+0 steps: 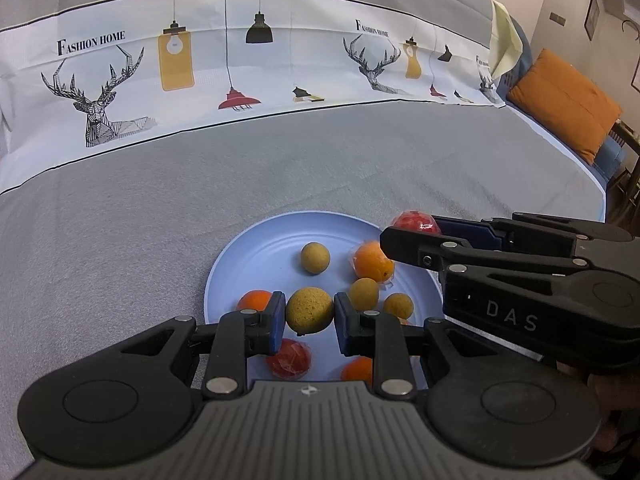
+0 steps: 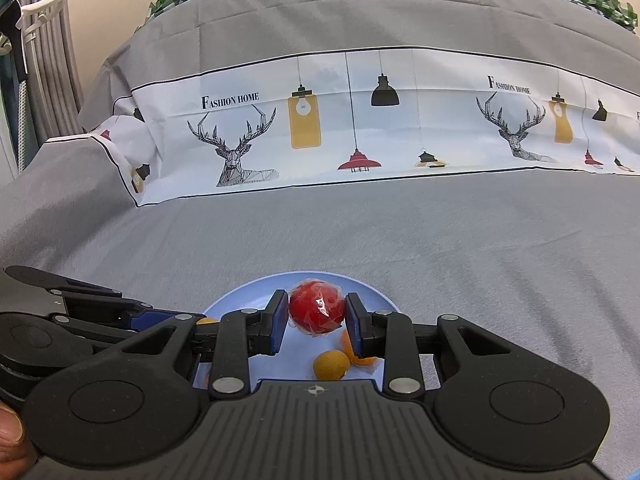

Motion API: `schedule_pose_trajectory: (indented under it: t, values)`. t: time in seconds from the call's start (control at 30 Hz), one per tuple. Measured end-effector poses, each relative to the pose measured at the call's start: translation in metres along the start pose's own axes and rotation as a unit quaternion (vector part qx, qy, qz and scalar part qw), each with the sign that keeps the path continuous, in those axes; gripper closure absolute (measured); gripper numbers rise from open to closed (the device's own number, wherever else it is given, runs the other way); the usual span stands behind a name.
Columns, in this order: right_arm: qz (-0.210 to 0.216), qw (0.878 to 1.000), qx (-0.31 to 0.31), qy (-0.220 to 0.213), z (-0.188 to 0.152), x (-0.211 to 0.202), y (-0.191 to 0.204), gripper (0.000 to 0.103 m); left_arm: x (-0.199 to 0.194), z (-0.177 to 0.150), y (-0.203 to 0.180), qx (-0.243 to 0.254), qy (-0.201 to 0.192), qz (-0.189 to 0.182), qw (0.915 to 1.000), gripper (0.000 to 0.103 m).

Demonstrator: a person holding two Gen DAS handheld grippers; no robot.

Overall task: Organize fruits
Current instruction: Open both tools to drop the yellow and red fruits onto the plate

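While both hands hover over the blue plate [image 1: 256, 252], we hold a fruit in each gripper. Our left gripper [image 1: 310, 314] has its jaws closed on a yellow ball [image 1: 309, 311], the blue pads [image 1: 276, 320] pressing it from both sides, just above the near part of the plate. Our right gripper [image 2: 317, 312] grips a red fruit [image 2: 317, 309] in clear wrap, its pads touching either side, over the plate's far rim; in the left wrist view that same red fruit [image 1: 414, 221] shows at the tip of the right gripper, which reaches in from the right. On the plate we see the rest of the fruit: a yellow ball at the back [image 1: 315, 257], a wrapped orange [image 1: 372, 261] just beside it, two more yellow balls [image 1: 364, 293] near the right rim, an orange at the left rim [image 1: 256, 300] partly behind our left finger, and close to us another wrapped red fruit [image 1: 289, 358] and an orange [image 1: 357, 368], both partly hidden by the gripper. We cannot tell whether the fruits on the plate touch one another. The plate sits on a grey cloth [image 1: 120, 220] with a white printed band [image 1: 224, 72] of deer and lamps farther back, and an orange cushion [image 1: 564, 100] lies well apart at the far right.
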State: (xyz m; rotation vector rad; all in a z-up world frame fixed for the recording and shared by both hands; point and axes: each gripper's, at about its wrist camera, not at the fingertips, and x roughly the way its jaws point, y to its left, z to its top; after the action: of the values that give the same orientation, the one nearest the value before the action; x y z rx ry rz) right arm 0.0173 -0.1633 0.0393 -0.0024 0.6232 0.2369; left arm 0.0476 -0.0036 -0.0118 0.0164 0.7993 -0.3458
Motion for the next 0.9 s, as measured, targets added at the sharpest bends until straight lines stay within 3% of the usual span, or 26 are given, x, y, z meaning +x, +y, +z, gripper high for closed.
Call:
schedule_pose_trajectory:
  t: [0.37,0.53,0.7,0.8,0.9]
  values:
    - [-0.003,1.000,0.002,0.008,-0.0006,0.0024,0.0012,0.070,0.0011,-0.0004,0.0005,-0.003,0.005,0.000,1.0000,0.073]
    - [-0.008,1.000,0.011,0.009,-0.0002,0.0029,-0.0016,0.056,0.0010,0.0002,0.0023,-0.006,0.004,0.001,1.0000,0.072]
    - [-0.012,1.000,0.011,0.009,-0.0005,0.0022,-0.0020,0.054,0.0000,-0.0004,0.0022,-0.006,0.004,0.003,1.0000,0.071]
    - [-0.019,1.000,0.015,0.008,0.0000,0.0018,-0.0033,0.045,-0.0005,-0.0012,0.0024,-0.005,0.004,0.007,1.0000,0.064]
    - [-0.029,0.999,0.022,0.006,0.0003,0.0013,-0.0054,0.031,-0.0008,-0.0010,0.0032,-0.005,0.001,0.018,0.9998,0.044]
